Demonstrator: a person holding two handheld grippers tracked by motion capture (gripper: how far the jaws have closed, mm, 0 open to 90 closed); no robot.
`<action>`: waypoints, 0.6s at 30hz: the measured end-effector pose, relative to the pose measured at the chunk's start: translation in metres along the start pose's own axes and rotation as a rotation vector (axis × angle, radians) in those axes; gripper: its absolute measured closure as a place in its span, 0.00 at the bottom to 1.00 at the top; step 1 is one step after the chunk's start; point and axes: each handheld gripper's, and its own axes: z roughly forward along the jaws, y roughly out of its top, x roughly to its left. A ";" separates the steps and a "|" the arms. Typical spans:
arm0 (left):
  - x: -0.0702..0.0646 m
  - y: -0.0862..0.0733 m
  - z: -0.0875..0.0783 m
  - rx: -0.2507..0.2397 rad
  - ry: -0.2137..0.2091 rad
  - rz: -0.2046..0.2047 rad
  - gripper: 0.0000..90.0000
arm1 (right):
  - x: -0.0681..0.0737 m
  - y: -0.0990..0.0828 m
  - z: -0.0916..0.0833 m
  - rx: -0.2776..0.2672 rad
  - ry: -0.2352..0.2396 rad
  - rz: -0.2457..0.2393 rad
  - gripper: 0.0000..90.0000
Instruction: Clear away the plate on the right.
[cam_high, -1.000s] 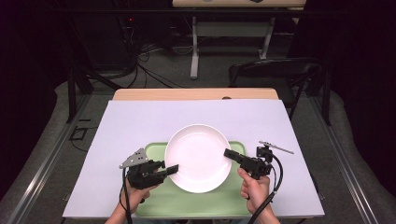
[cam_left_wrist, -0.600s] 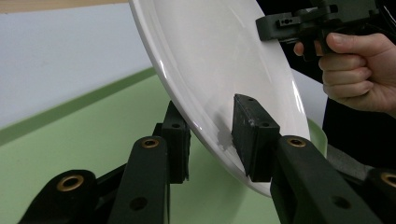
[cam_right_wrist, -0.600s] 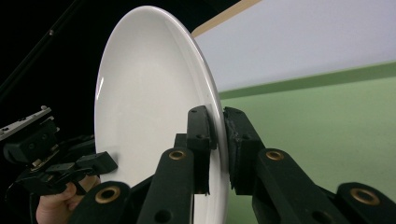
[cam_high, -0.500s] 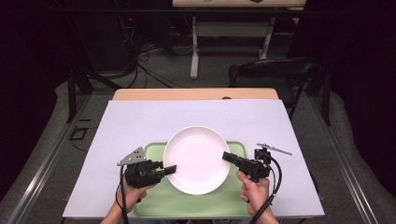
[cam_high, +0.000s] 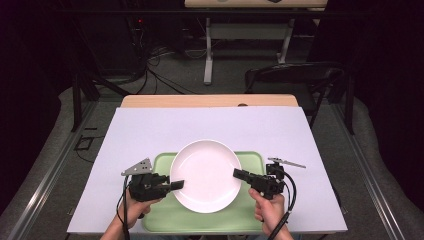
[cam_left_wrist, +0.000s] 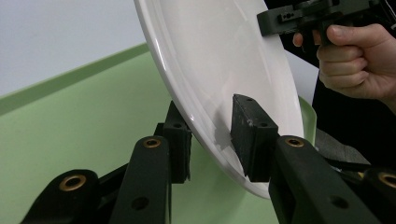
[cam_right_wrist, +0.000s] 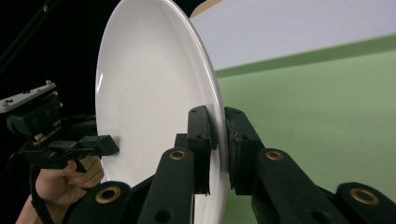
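Note:
A white plate (cam_high: 206, 175) lies level over the green tray (cam_high: 165, 220), gripped at both sides. My left gripper (cam_high: 177, 185) is shut on its left rim; in the left gripper view one pad sits under the plate (cam_left_wrist: 219, 60) and the other pad (cam_left_wrist: 247, 135) presses on its inner face. My right gripper (cam_high: 238, 174) is shut on the opposite rim, its jaws pinching the plate's (cam_right_wrist: 149, 93) edge in the right gripper view. Each gripper view also shows the other hand and its gripper across the plate. I cannot tell whether the plate touches the tray.
The tray (cam_left_wrist: 70, 130) sits at the near edge of a pale mat (cam_high: 150, 130) that covers the table. A dark chair (cam_high: 295, 75) and a table leg stand beyond the far edge, with cables on the floor.
The plate and both grippers have shifted slightly toward the near edge of the table. Both grips on the rim look the same.

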 end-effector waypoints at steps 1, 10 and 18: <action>0.000 0.000 0.000 0.002 0.000 -0.001 0.76 | 0.000 0.000 0.000 0.004 -0.002 -0.002 0.91; 0.003 -0.003 0.006 0.037 -0.010 -0.022 0.75 | -0.001 -0.005 0.004 0.066 -0.025 -0.013 0.90; 0.006 -0.007 0.011 0.067 -0.005 -0.029 0.75 | -0.006 -0.008 0.008 0.094 -0.042 -0.020 0.89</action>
